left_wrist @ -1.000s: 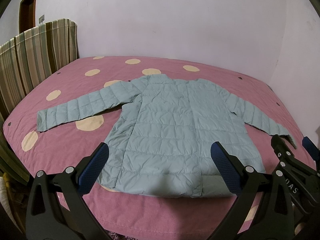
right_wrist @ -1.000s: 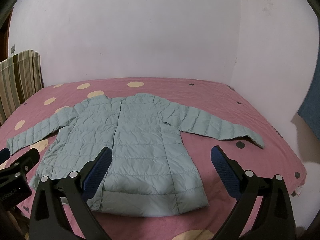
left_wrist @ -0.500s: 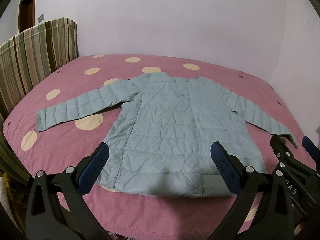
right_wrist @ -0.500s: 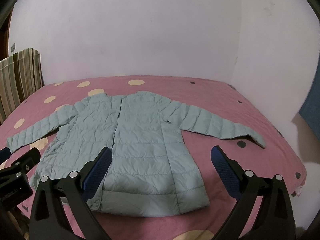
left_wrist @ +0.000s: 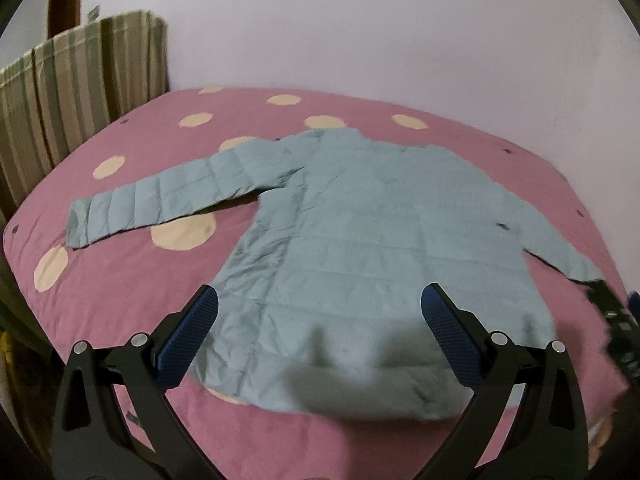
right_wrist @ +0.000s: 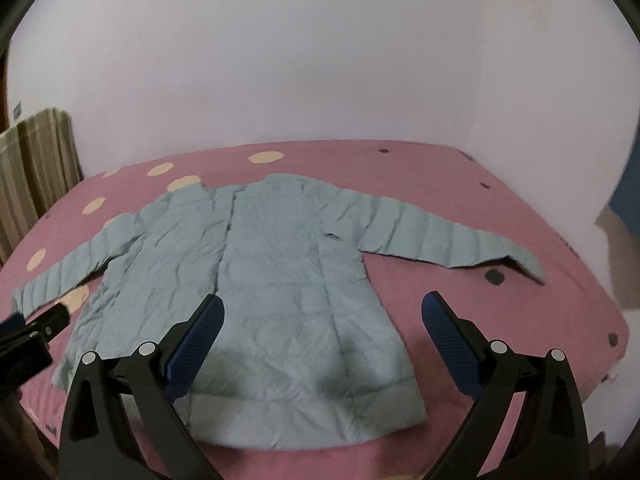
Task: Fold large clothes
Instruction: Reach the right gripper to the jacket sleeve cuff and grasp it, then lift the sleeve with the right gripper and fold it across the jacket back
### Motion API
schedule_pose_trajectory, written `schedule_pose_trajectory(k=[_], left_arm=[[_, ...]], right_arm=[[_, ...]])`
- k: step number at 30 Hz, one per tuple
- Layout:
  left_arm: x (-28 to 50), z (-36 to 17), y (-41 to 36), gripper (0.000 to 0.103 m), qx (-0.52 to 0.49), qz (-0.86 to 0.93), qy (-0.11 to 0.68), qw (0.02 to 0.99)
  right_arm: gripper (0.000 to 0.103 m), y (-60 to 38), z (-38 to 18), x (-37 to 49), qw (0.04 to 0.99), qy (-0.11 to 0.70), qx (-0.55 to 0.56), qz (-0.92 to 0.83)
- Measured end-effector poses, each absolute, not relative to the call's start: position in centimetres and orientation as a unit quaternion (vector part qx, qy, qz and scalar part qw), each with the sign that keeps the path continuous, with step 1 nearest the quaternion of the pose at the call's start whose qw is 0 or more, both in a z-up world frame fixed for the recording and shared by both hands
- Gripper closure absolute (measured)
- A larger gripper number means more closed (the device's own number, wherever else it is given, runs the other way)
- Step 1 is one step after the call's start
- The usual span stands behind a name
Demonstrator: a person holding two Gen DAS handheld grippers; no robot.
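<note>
Jacket (left_wrist: 372, 240): 1, flat on bed (left_wrist: 120, 300); 2 claws agape.

No legible text, label, brand, number or sign is showing in either view. A small pale plate on the wall (left_wrist: 93, 12) beside the dark doorway is appearing in the left wrist view, too small and blurred to read. Faint pale marks on the right gripper (left_wrist: 618, 332) at that view's edge are smearing into blur, unreadable.

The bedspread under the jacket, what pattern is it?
The bedspread is pink with cream polka dots and a few small dark ones, clearest in the left wrist view.
</note>
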State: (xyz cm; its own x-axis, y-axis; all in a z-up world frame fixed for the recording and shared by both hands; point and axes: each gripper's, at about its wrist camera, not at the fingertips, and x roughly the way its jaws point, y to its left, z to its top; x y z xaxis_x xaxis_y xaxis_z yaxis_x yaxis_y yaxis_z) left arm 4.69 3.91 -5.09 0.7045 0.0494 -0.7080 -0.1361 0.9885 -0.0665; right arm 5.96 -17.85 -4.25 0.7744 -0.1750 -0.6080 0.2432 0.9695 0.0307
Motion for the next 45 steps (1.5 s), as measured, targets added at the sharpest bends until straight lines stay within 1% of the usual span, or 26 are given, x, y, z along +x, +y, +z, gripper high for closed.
schedule_pose_trajectory(k=[5, 8, 12, 13, 14, 16, 21, 26, 29, 34, 36, 37, 38, 41, 45], left_arm=[[8.0, -7.4, 8.6, 0.002, -0.09, 0.097, 0.403, 0.906], [9.6, -8.7, 11.8, 0.002, -0.109, 0.136, 0.408, 0.896], [10.8, -10.7, 16.2, 0.002, -0.129, 0.194, 0.407, 0.884], [11.1, -11.5, 17.6, 0.002, -0.138, 0.208, 0.41, 0.877], [11.3, -12.0, 18.6, 0.002, -0.145, 0.218, 0.413, 0.872], [11.5, -13.0, 20.4, 0.002, -0.159, 0.235, 0.418, 0.863], [11.6, -15.7, 24.1, 0.002, -0.184, 0.275, 0.435, 0.838], [11.7, -16.7, 25.1, 0.002, -0.179, 0.293, 0.438, 0.831], [11.8, -16.8, 24.9, 0.002, -0.167, 0.298, 0.439, 0.831], [12.2, -17.2, 24.5, 0.002, -0.151, 0.307, 0.442, 0.829], [12.3, -17.4, 24.4, 0.002, -0.146, 0.311, 0.443, 0.828], [12.4, -17.4, 24.4, 0.002, -0.145, 0.312, 0.444, 0.827], [12.3, -17.4, 24.4, 0.002, -0.144, 0.313, 0.445, 0.827], [12.4, -17.5, 24.4, 0.002, -0.141, 0.314, 0.447, 0.826], [12.7, -17.6, 24.4, 0.002, -0.137, 0.316, 0.451, 0.824]], right_arm=[[0.005, -22.8, -6.1, 8.6, 0.93, 0.331, 0.103, -0.12], [0.005, -26.7, -7.2, 9.9, 0.918, 0.341, 0.161, -0.127], [0.006, -34.2, -9.6, 11.4, 0.89, 0.344, 0.248, -0.167], [0.012, -35.6, -10.1, 11.6, 0.885, 0.342, 0.264, -0.175], [0.023, -37.5, -10.6, 11.6, 0.878, 0.337, 0.286, -0.184], [0.029, -40.2, -11.6, 11.7, 0.865, 0.332, 0.315, -0.204], [0.029, -46.6, -14.6, 11.4, 0.828, 0.298, 0.417, -0.227], [0.029, -50.8, -17.7, 11.7, 0.787, 0.269, 0.501, -0.241], [0.029, -52.3, -19.0, 11.8, 0.768, 0.244, 0.537, -0.248], [0.029, -54.2, -19.2, 12.1, 0.765, 0.215, 0.542, -0.272], [0.047, -54.5, -19.4, 12.1, 0.761, 0.214, 0.541, -0.286], [0.062, -54.8, -19.5, 12.2, 0.761, 0.222, 0.534, -0.295], [0.074, -55.3, -19.6, 12.2, 0.761, 0.226, 0.531, -0.298], [0.087, -55.3, -19.2, 12.5, 0.77, 0.236, 0.509, -0.305], [0.09, -53.3, -15.6, 14.4, 0.815, 0.24, 0.429, -0.308]])
